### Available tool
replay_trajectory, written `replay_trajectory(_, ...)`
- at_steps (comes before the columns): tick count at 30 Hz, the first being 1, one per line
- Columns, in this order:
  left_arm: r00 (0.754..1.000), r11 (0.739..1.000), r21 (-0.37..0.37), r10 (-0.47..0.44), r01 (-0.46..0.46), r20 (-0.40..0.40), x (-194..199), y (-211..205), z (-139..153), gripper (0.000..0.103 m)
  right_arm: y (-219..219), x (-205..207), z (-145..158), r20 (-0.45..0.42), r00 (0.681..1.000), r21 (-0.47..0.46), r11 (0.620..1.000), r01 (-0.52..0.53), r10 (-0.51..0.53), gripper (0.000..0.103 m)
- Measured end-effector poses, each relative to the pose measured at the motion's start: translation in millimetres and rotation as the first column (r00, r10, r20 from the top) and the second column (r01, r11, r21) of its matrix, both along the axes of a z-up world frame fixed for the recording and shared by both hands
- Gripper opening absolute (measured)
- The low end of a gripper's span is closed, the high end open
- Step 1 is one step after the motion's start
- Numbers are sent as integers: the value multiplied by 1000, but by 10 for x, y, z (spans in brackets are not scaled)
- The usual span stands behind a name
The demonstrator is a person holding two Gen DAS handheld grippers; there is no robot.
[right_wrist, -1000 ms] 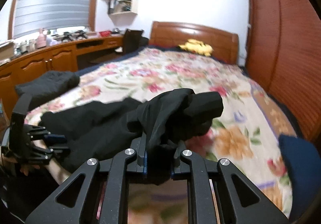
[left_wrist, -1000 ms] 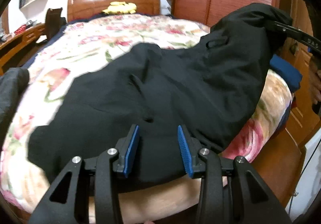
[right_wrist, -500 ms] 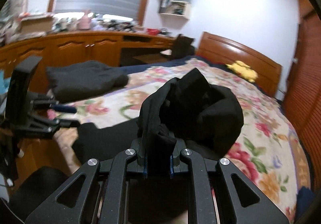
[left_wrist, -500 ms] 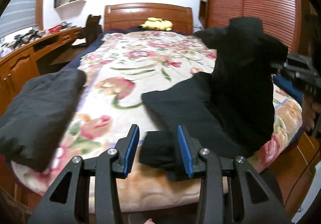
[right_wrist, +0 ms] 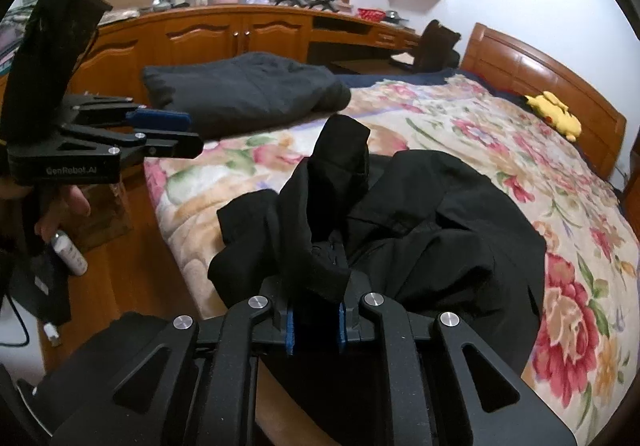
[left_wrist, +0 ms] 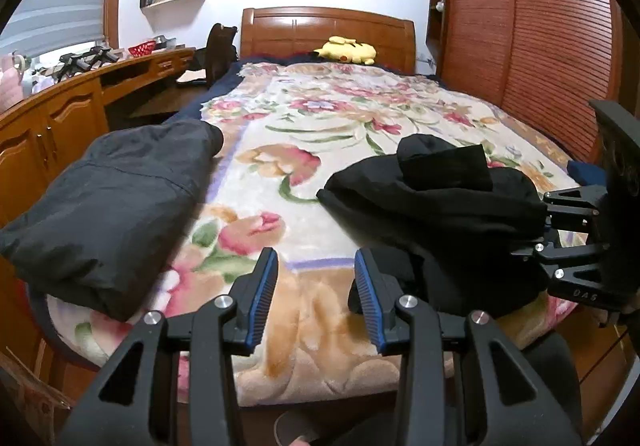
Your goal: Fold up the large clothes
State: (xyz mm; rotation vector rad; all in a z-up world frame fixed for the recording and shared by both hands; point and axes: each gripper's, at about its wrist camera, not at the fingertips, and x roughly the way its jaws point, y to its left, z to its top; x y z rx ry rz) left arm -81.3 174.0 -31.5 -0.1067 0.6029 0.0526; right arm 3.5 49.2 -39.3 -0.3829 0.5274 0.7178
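A large black garment [left_wrist: 436, 202] lies bunched near the foot of the bed on the floral blanket [left_wrist: 320, 118]; it also shows in the right wrist view [right_wrist: 440, 230]. My right gripper [right_wrist: 314, 320] is shut on a fold of the black garment, which sticks up between its blue pads. It appears at the right edge of the left wrist view [left_wrist: 560, 230]. My left gripper [left_wrist: 316, 288] is open and empty over the bed's foot edge, left of the garment. It also shows in the right wrist view [right_wrist: 172, 130].
A dark grey folded coat [left_wrist: 108, 202] lies on the bed's left corner. A yellow plush toy [left_wrist: 346, 50] sits by the wooden headboard [left_wrist: 328, 30]. Wooden cabinets [right_wrist: 240, 34] run along the left, a wardrobe [left_wrist: 520, 18] on the right.
My right gripper has lowered the held garment onto the bed, where it now lies bunched. My left gripper has swung left, off the garment, still open.
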Motion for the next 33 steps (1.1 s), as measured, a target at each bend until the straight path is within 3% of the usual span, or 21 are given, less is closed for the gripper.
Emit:
replay_trajectory(4, 1000, 1000, -2, -14, 14, 25, -13, -52, 68, 38, -100, -21, 135, -10, 1000, 9, 1000, 29, -29, 17)
replay_trajectory(6, 999, 1000, 0, -26, 26, 36, -35, -106, 102, 38, -192, -95, 274, 38, 998, 8, 999, 48, -48, 22)
replay_trajectory(9, 998, 999, 11, -42, 41, 51, -38, -190, 150, 38, -417, -142, 471, 56, 997, 46, 998, 41, -44, 52)
replay_trajectory(11, 997, 999, 13, -52, 51, 60, -44, -244, 174, 38, -576, -149, 602, 80, 995, 83, 995, 55, -62, 60)
replay_trajectory(18, 994, 996, 24, -91, 90, 57, -8, -408, 141, 38, -935, 105, 726, 73, 984, 146, 978, 148, -160, 61)
replay_trajectory(23, 995, 995, 19, -94, 94, 34, 25, -431, 21, 38, -866, 496, 380, -32, 976, 96, 971, 219, -216, 61)
replay_trajectory(28, 997, 997, 2, -78, 78, -1, 31, -391, -150, 38, -646, 660, 103, -129, 979, 104, 979, 174, -160, 58)
replay_trajectory(33, 998, 998, -15, -65, 65, -23, -3, -343, -263, 38, -271, 700, -212, -184, 972, -20, 989, 145, -146, 56)
